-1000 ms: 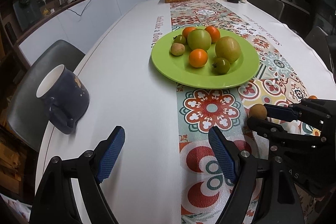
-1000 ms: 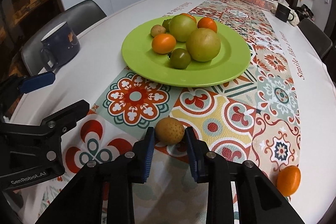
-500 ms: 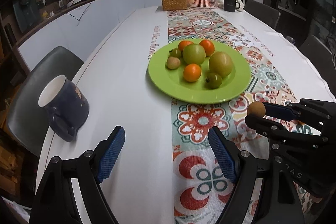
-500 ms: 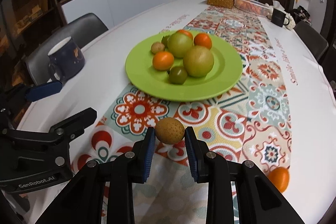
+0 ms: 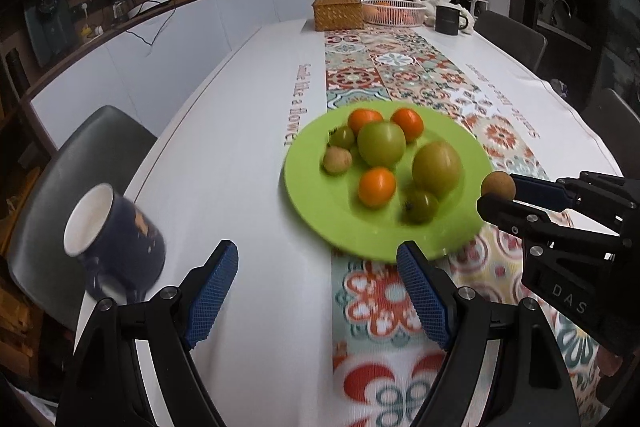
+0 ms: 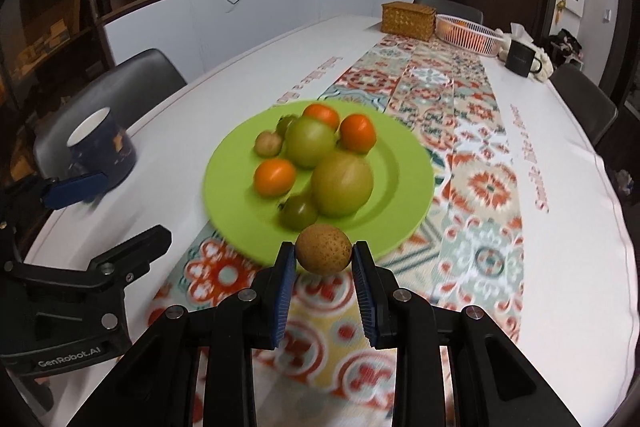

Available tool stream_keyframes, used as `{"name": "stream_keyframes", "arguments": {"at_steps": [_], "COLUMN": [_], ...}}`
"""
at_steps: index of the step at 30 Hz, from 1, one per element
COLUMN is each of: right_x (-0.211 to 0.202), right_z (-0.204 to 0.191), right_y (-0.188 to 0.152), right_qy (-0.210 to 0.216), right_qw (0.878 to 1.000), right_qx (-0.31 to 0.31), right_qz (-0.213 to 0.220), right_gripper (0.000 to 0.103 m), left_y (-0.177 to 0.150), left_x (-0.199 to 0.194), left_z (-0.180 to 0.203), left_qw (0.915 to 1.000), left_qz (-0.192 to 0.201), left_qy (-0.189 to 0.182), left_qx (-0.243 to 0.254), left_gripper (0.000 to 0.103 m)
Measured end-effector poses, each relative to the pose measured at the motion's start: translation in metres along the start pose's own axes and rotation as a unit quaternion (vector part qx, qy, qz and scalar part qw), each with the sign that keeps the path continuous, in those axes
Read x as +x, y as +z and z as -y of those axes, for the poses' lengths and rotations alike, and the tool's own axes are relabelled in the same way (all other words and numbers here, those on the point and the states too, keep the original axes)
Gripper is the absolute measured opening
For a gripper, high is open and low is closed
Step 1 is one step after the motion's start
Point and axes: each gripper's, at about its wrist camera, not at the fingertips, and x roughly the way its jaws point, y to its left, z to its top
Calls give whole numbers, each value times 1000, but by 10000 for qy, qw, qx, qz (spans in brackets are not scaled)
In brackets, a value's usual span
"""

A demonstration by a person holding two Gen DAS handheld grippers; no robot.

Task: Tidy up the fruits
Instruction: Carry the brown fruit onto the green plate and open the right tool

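Plate fruit blurred in both views, so I can't read stems or skins; my R gripper (image 6: 324,259) is clamped on a brown speckled fruit (image 6: 324,254), long axis across the jaws, held above the near rim of the green plate (image 6: 412,187). L gripper (image 5: 318,291) spread wide, nothing in it, over white table (image 5: 224,163). Blue mug (image 5: 116,239) to its left; seven fruits crowd the plate's centre.

Brown speckled fruit (image 6: 323,248) between jaws

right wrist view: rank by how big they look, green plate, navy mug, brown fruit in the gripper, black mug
1. green plate
2. navy mug
3. brown fruit, enlarged by nearness to the camera
4. black mug, far off
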Motion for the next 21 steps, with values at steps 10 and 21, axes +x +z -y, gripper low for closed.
{"name": "stream_keyframes", "arguments": {"at_steps": [10,21], "right_x": [29,62], "right_z": [21,30], "right_y": [41,60], "right_qy": [-37,-11], "right_qw": [9997,9996], "right_qx": [239,279], "right_qz": [83,2], "right_gripper": [30,31], "left_y": [37,42], "left_x": [27,49], "left_z": [-2,-5], "left_qw": [10000,9999], "left_qz": [76,-20], "left_qy": [48,46], "left_qx": [-40,-144], "left_gripper": [82,82]}}
